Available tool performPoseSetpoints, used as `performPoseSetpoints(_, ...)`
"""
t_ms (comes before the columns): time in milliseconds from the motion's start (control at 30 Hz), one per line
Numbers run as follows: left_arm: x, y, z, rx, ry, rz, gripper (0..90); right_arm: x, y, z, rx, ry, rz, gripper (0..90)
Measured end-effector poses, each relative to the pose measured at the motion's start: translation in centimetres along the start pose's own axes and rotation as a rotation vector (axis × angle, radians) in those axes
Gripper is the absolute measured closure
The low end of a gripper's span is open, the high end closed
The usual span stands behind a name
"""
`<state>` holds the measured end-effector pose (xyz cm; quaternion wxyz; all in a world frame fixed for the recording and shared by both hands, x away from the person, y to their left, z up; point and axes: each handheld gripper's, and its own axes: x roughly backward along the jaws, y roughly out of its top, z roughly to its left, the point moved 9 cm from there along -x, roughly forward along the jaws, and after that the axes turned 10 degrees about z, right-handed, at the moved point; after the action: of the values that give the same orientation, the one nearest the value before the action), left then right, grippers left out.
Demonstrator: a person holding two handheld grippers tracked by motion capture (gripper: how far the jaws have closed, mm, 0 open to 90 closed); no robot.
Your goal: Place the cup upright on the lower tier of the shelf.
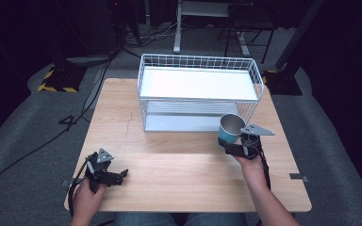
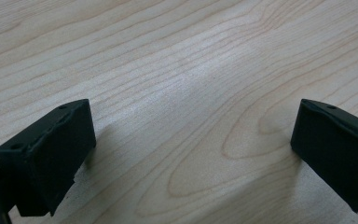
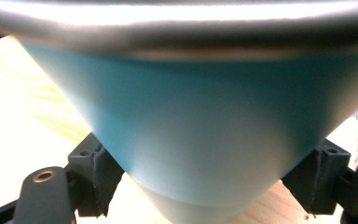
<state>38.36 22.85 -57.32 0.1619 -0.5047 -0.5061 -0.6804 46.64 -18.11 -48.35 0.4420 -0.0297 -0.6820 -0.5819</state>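
Note:
A teal cup [image 1: 229, 129] with a metal rim and inside is held upright above the table's right side, just in front of the white wire rack [image 1: 198, 92]. My right gripper [image 1: 231, 147] is shut on its lower part. In the right gripper view the cup [image 3: 186, 126] looms close, with both black pads [image 3: 95, 179] pressed on its narrow base. My left gripper [image 1: 118, 175] rests low at the front left of the table. In the left gripper view its jaws stand wide apart over bare wood, and my left gripper [image 2: 191, 149] is open with nothing between the fingers.
The wooden table [image 1: 169, 160] has the two-level white wire rack at its back centre, with a white top shelf and a lower shelf. Dark floor, cables and chair legs lie beyond the table's far edge.

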Motion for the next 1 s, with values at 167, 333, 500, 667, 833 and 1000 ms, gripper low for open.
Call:
performPoseSetpoints(167,0.0,0.0,0.0,0.003,0.004,0.0,0.3,-1.0,1.1,0.4,0.008,0.003,0.002,22.9)
performPoseSetpoints(333,0.0,0.0,0.0,0.006,0.005,-0.003,0.3,-2.1,2.2,0.8,0.016,0.004,0.003,22.9)
performPoseSetpoints(500,0.0,0.0,0.0,0.007,0.005,0.0,0.3,-3.3,3.2,1.3,0.017,0.012,0.0,22.9)
performPoseSetpoints(667,0.0,0.0,-0.1,0.013,0.006,-0.003,0.2,-4.5,3.7,1.7,0.015,0.015,0.0,22.9)
performPoseSetpoints(833,0.0,0.0,0.0,0.012,0.006,-0.002,0.3,-5.7,3.9,1.8,0.021,0.016,0.005,22.9)
performPoseSetpoints(1000,0.0,0.0,-0.1,0.015,0.007,-0.003,0.2,-6.7,4.2,1.8,0.02,0.007,0.013,22.9)
